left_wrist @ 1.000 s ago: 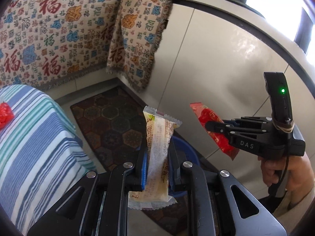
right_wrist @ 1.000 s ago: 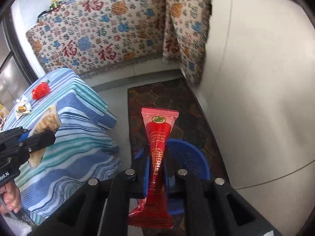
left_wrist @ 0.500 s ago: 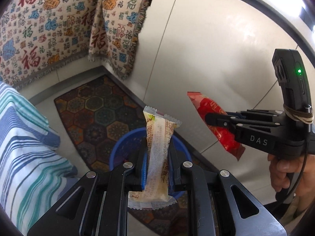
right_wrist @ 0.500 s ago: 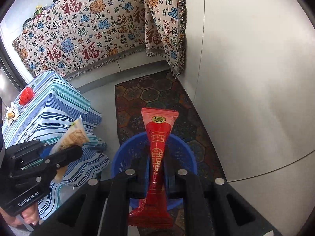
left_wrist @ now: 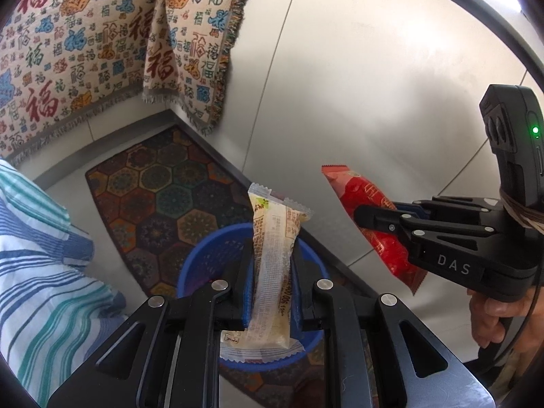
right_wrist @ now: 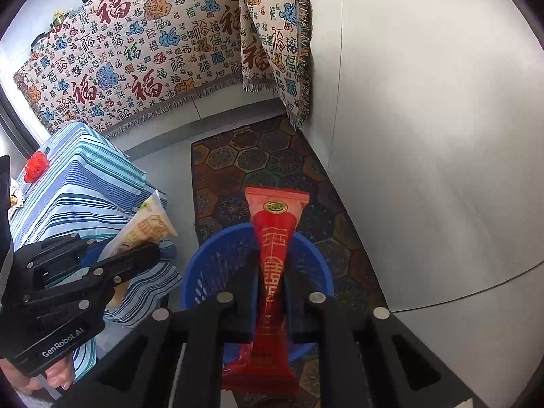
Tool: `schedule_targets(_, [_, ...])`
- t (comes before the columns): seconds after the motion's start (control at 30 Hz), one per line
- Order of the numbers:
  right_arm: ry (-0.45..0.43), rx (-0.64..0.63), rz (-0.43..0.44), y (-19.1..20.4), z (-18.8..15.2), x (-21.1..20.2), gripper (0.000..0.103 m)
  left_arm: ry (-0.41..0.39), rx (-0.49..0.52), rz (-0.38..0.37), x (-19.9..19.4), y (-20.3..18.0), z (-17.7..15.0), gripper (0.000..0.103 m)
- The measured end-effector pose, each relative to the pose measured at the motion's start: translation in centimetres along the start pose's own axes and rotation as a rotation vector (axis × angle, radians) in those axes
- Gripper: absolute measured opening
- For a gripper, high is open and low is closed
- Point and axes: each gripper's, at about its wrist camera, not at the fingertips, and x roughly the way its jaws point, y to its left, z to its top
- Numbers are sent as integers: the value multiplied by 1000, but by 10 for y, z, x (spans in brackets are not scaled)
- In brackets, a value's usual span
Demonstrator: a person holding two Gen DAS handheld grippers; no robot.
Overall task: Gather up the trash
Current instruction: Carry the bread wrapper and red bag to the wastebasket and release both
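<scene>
Both grippers over blue basket (left_wrist: 210, 258): L gripper (left_wrist: 271, 265) jaws pinching beige wrapper (left_wrist: 273, 255), R gripper (right_wrist: 272, 285) pinching red wrapper (right_wrist: 273, 261) (both upright).

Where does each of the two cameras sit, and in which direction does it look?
Left wrist: on the left gripper, looking steeply down over its beige wrapper at the blue basket; the right gripper and its hand show at right.
Right wrist: on the right gripper, looking steeply down over its red wrapper at the basket; the left gripper shows at left.
Shared: basket, both wrappers, hexagon rug, striped cloth, patterned blanket.
</scene>
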Motion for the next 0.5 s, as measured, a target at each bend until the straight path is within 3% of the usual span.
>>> schedule_targets(0.1, [3,7,-6,-3,0,3,15,-1,6,1,6,-1,2,19])
schedule_targets(0.17, [4,11,-5,-6,-1,3,20,1,4,1,9,-1,3,42])
schedule_targets(0.23, [0,13,3,-7,-1,2,28,-16,1,9,8,-1,3,56])
schedule_targets(0.5, [-50,-5,17,-1,5,-11,31,-35,-19,31,-8,7,1,60])
